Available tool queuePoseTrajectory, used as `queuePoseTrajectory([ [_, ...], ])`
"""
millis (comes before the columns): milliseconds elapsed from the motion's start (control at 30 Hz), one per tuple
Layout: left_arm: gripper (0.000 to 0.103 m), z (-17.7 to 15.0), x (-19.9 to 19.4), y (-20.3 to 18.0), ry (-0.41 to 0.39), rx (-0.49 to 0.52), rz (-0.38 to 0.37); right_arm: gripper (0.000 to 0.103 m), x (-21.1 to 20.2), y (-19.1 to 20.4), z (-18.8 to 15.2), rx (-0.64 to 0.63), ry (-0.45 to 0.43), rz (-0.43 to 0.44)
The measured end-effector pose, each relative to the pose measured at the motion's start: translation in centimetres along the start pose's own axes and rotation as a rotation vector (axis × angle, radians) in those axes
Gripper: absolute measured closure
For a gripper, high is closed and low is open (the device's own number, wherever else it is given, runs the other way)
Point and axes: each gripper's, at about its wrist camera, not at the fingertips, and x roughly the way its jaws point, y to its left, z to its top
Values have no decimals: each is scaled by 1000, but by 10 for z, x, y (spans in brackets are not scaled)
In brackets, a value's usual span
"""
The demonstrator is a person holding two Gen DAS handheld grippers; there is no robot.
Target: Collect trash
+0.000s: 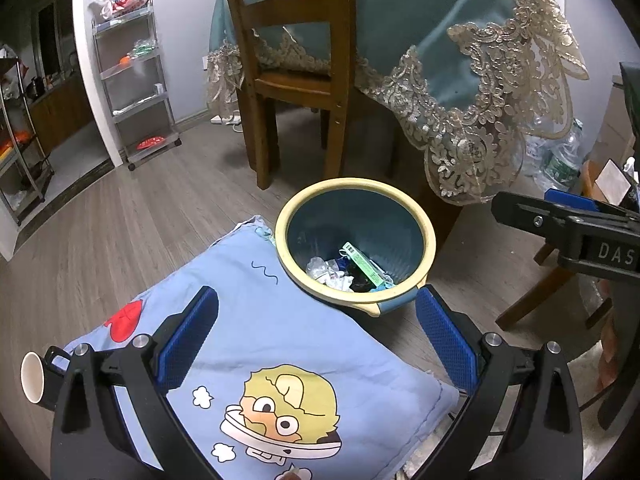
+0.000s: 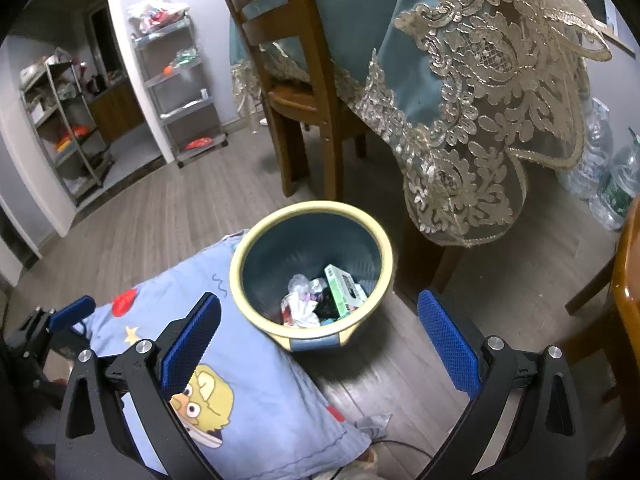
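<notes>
The trash bin (image 1: 354, 240) stands on the floor (image 1: 120, 220) with crumpled trash (image 1: 344, 272) inside, a pillow (image 1: 280, 360) touching its near left, a chair (image 1: 296, 72) and draped table (image 1: 460, 60) behind it.

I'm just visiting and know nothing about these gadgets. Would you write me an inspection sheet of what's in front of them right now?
Surface: grey wood-look floor.
Job's things: blue trash bin with cream rim standing upright, holding crumpled wrappers and a green-and-white box.
Clutter: blue cartoon-print pillow touching the bin; white cup at far left.
Grippers: left gripper open, empty; right gripper open, empty.
Cables: thin dark cable on the floor by the pillow.
Surroundings: wooden chair, lace-edged teal tablecloth, metal shelf cart, plastic water bottles.
</notes>
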Motion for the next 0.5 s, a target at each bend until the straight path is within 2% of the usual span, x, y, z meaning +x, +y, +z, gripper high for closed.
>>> queuePoseTrajectory([
  [267,6,-2,-1,-7,-18,56,55,5,1,0,-1,7,3,-1],
  [500,6,-2,1,-7,3,34,8,5,2,-1,-1,11,4,-3],
])
